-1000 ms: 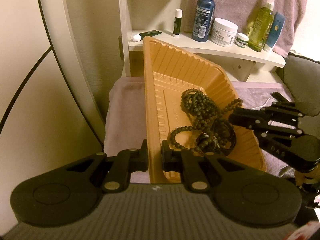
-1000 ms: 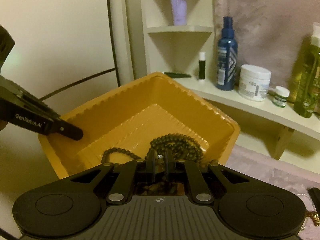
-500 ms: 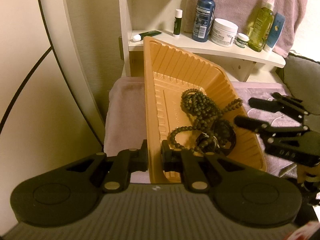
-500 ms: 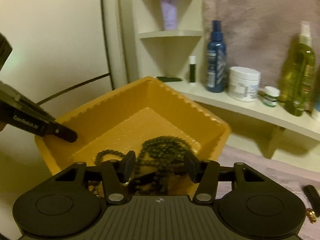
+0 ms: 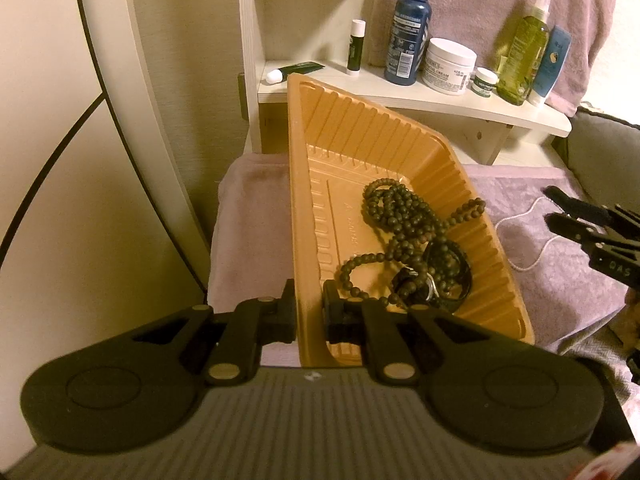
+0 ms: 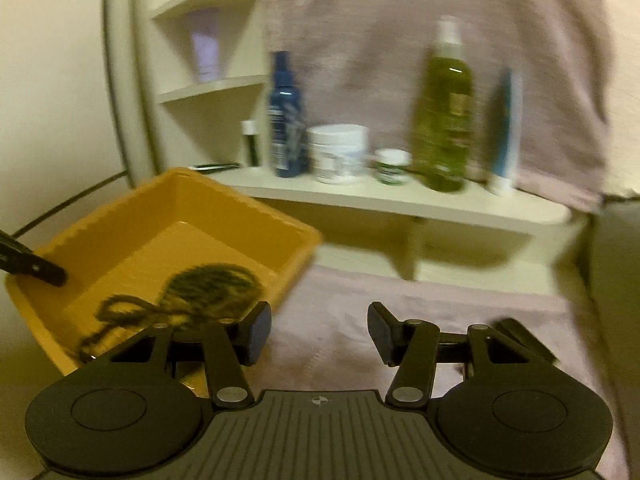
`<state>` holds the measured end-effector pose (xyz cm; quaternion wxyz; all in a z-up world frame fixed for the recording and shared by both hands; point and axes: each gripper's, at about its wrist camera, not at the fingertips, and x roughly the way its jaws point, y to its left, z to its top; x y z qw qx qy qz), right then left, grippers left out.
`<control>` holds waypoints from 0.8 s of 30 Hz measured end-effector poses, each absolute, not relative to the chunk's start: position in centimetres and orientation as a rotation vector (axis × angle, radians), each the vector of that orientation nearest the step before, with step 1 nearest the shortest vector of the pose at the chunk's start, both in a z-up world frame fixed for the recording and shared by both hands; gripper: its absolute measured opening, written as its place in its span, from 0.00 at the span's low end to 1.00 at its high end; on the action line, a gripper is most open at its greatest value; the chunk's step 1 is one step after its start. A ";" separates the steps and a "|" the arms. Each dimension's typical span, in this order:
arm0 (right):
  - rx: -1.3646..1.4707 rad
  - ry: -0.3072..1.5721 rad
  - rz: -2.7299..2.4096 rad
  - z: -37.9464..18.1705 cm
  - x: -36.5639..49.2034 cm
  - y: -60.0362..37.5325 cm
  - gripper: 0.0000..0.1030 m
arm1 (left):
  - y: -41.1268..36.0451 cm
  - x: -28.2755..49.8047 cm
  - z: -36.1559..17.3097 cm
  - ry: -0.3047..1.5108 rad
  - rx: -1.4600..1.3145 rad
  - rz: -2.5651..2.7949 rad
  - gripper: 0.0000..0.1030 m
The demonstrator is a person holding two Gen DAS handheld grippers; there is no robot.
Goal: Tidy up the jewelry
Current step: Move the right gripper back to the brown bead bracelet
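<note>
While the left gripper [image 5: 310, 314] pinches the near wall of the orange tray [image 5: 316, 184], its jaws pressed on that thin rim, the tray sits tilted, far corner raised toward the shelf [image 5: 460, 106]. Inside, dark bead strands [image 5: 404, 224] lie tangled with a black watch [image 5: 446, 276] at the low end; one strand climbs the right wall, close to the rim. The right gripper [image 6: 318, 334] is spread and empty, outside the tray over the pink cloth [image 6: 352, 304]; the right wrist view is smeared with motion blur. A thin white chain [image 5: 532, 236] lies on the cloth just right of the tray, and a dark object [image 6: 524, 338] sits beyond the right finger, too blurred to name.

Risks, judging from here:
- the tray wall is flimsy, so a one-sided pinch may buckle it or slip, tipping the beads out
- more tilt could send the climbing strand over the rim
- the chain is thin and flat on soft cloth; the jaws may grab cloth instead, or miss
- a hasty swing could knock the bottles [image 5: 408, 28] on the shelf
</note>
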<state>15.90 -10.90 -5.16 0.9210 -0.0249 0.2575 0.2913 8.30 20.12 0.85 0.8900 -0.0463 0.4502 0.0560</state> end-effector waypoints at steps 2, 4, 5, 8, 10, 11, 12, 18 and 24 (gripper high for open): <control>-0.047 0.539 0.562 -5.6 16.0 -12.1 0.52 | 20.2 8.3 0.9 0.934 -0.098 0.116 0.10; -0.047 0.544 0.527 -6.0 16.1 -13.5 0.52 | 20.2 8.3 0.9 0.935 -0.098 0.116 0.10; -0.050 0.547 0.509 -6.2 16.2 -14.1 0.52 | 20.2 8.3 0.9 0.935 -0.099 0.116 0.10; -0.045 0.559 0.467 -6.8 16.6 -15.5 0.52 | 20.2 8.3 0.9 0.935 -0.098 0.116 0.10; -0.052 0.565 0.447 -7.1 16.9 -16.2 0.52 | 20.2 8.3 0.9 0.936 -0.098 0.116 0.10; -0.052 0.568 0.439 -7.2 17.0 -16.5 0.52 | 20.2 8.3 0.9 0.936 -0.098 0.116 0.10; -0.055 0.570 0.432 -7.4 17.0 -16.8 0.52 | 20.2 8.3 0.9 0.936 -0.095 0.116 0.10; -0.074 0.583 0.397 -8.2 17.9 -17.7 0.52 | 20.1 8.2 0.9 0.936 -0.097 0.117 0.10; -0.139 0.582 0.410 -9.3 19.6 -17.5 0.52 | 20.1 8.2 0.9 0.937 -0.095 0.117 0.10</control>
